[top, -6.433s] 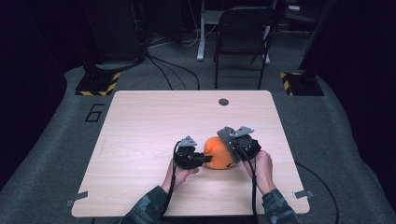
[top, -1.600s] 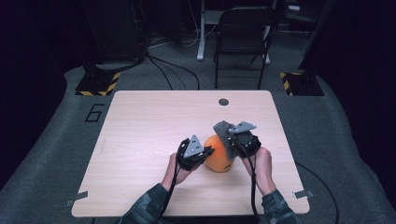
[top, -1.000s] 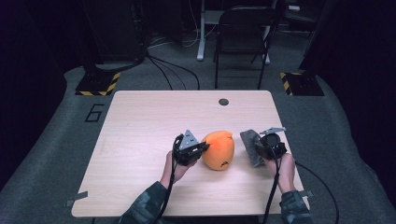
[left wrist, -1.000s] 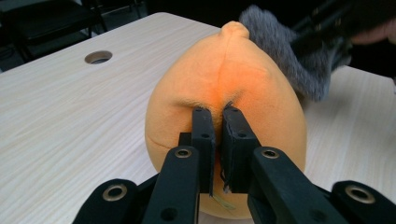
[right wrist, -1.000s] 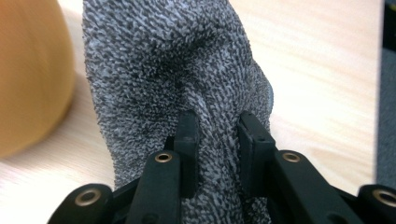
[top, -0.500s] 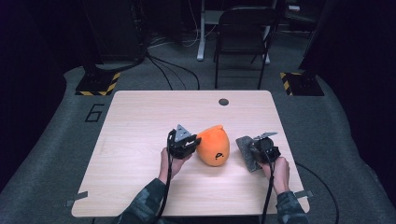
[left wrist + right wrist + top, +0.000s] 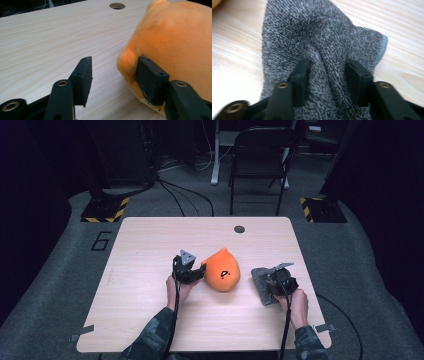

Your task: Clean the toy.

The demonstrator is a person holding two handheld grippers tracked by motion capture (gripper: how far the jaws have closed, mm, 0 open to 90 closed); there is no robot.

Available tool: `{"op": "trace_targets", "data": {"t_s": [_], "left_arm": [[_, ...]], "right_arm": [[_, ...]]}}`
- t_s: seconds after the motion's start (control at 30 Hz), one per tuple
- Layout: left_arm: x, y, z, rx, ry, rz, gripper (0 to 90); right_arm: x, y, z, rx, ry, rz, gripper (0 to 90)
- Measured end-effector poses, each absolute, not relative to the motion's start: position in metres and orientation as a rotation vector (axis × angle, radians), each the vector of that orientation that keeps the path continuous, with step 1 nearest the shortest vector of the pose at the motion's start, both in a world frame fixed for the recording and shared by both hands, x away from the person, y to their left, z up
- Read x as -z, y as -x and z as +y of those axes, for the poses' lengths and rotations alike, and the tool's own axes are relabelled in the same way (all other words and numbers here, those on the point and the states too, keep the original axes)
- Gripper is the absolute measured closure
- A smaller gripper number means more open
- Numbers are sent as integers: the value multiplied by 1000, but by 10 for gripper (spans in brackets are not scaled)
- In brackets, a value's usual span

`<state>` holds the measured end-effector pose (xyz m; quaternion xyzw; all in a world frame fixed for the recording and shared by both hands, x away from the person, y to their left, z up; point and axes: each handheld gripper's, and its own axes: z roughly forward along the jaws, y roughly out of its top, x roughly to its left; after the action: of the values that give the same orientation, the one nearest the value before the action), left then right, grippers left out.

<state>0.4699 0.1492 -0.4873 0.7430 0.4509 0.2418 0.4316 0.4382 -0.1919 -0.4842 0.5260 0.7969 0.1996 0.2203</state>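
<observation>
Here both forearms come in from the near edge of the counter (image 7: 150, 250), wrists low and hands level, each wrapped around one tool. The left hand (image 7: 178, 288) points its left claw (image 7: 199, 272) to the right, at the orange plush toy (image 7: 222, 270); in the left gripper view the jaws stand wide apart, one jaw pressed against the toy's lower flank (image 7: 175, 45) and the other over bare wood, so nothing is pinched between them. The right hand (image 7: 295, 301) lies near the counter's right edge, well apart from the toy, with the right claw (image 7: 266, 281) aimed leftward and away from the person. That claw is clamped on a grey knitted cloth (image 7: 261, 284), and in the right gripper view a fold of the cloth (image 7: 319, 37) bunches up between the two jaws while the rest spreads flat on the wood. The toy sits near the middle of the counter, between the two hands. Counted: two claws, one plush toy, one grey cloth, and one round hole (image 7: 239, 229) in the counter's far side.
</observation>
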Motion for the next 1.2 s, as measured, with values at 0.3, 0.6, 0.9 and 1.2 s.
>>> {"op": "trace_targets", "data": {"t_s": [0.3, 0.6, 0.9, 1.2], "left_arm": [[479, -470, 157, -596, -1857, 1140, 286], [462, -457, 175, -603, -1861, 1112, 157], [480, -424, 210, -601, -1939, 1118, 154], [508, -396, 251, -605, -2043, 1188, 153]], "right_arm": [[473, -430, -199, -650, -1420, 2156, 189], [464, -414, -211, -724, -1393, 2158, 61], [465, -378, -229, -785, -1356, 2157, 14], [506, -350, -254, -708, -1353, 2214, 0]]}}
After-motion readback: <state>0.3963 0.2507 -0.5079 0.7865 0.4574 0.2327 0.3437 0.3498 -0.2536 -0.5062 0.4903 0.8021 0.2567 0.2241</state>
